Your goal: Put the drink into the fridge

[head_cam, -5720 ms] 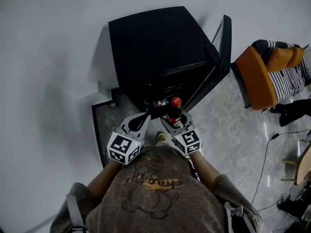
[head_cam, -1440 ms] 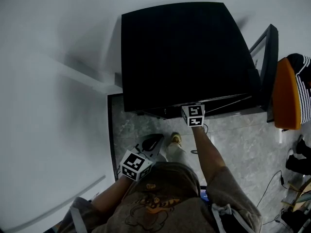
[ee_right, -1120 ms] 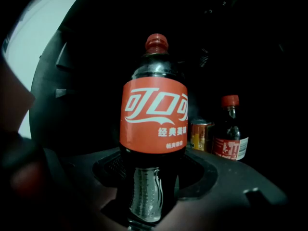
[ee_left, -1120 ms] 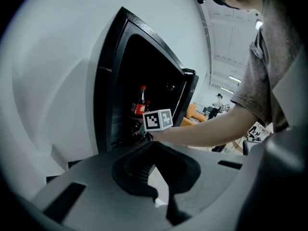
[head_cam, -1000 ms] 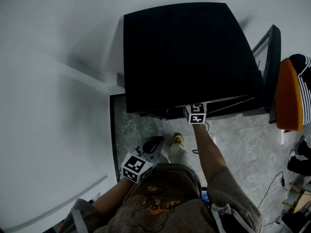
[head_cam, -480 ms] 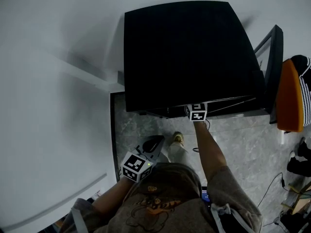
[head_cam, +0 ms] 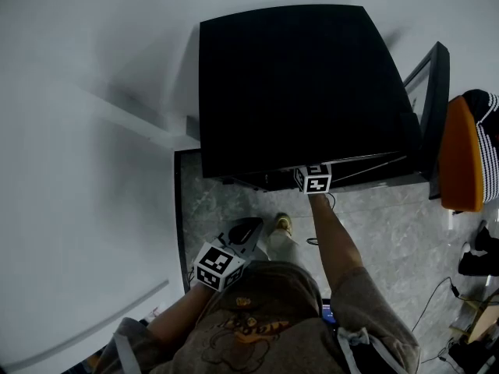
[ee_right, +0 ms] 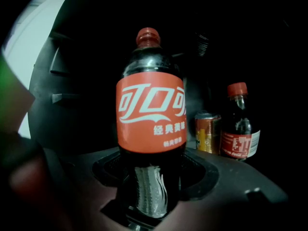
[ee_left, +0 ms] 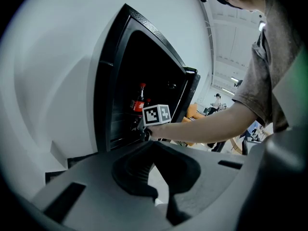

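Observation:
The drink is a cola bottle (ee_right: 151, 114) with a red cap and red label, standing upright inside the dark fridge (head_cam: 296, 84). My right gripper (ee_right: 151, 196) is shut on its lower body. In the head view only that gripper's marker cube (head_cam: 313, 179) shows at the fridge's front edge; the jaws and bottle are hidden under the fridge top. The left gripper view shows the bottle (ee_left: 139, 102) inside the open fridge. My left gripper (ee_left: 161, 198) hangs low near the person's waist (head_cam: 243, 228), shut and holding nothing.
An orange can (ee_right: 208, 131) and a small dark bottle (ee_right: 239, 124) stand deeper in the fridge, right of the cola. The fridge door (head_cam: 433, 107) is swung open to the right. An orange chair (head_cam: 468, 146) stands beyond it. Cables (head_cam: 437, 302) lie on the floor.
Since 5.7 s ago the right gripper has carried the bottle from in front of the fridge to inside it. Over the last second almost nothing has moved.

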A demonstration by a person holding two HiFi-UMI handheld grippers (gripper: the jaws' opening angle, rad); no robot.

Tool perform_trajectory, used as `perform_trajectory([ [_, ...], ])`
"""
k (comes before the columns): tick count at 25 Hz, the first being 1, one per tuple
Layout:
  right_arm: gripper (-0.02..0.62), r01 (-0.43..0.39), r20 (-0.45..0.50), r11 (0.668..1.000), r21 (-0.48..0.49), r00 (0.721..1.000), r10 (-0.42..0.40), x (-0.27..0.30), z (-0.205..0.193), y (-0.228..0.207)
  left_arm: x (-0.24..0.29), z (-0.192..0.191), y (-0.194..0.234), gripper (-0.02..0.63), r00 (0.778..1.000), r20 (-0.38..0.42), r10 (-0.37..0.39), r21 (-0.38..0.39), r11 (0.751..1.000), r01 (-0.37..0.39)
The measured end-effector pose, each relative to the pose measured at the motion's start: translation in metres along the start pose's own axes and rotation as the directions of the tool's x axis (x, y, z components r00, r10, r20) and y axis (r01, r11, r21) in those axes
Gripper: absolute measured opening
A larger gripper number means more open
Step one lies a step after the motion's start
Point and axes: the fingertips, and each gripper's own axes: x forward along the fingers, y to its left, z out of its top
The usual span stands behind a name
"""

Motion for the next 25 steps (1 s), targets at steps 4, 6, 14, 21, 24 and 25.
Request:
perform_trajectory([
  [4, 0.290, -0.039, -0.029, 0.999, 0.004, 0.999, 0.039, -0.001, -0.006, 0.010, -0.002, -0.001, 0.002, 0.005, 1.000, 0.000, -0.003, -0.010, 1.000, 0.003],
  [6, 0.290, -0.037, -0.035, 0.999, -0.022, 0.999, 0.036, -0.002, -0.004, 0.012, -0.002, -0.001, 0.002, 0.005, 1.000, 0.002, -0.004, -0.011, 1.000, 0.004],
  [14, 0.290, -0.014, -0.056, 0.999, -0.042, 0.998, 0.011, -0.004, -0.005, 0.014, -0.008, -0.004, 0.001, 0.005, 1.000, 0.004, -0.006, -0.009, 1.000, 0.006],
  [21, 0.291, 0.011, -0.023, 0.999, -0.047, 1.000, -0.012, -0.012, 0.003, 0.014, -0.012, -0.005, 0.002, 0.005, 1.000, 0.012, -0.008, -0.016, 1.000, 0.009],
  [24, 0.291, 0.016, -0.034, 0.999, -0.044, 0.999, -0.018, -0.020, 0.001, 0.012, -0.011, -0.004, 0.000, 0.005, 1.000, 0.018, -0.016, -0.018, 1.000, 0.017],
  [25, 0.291, 0.014, -0.035, 0.999, -0.042, 0.999, -0.015, -0.024, 0.001, 0.013, -0.011, -0.004, -0.001, 0.005, 1.000, 0.019, -0.020, -0.018, 1.000, 0.020],
])
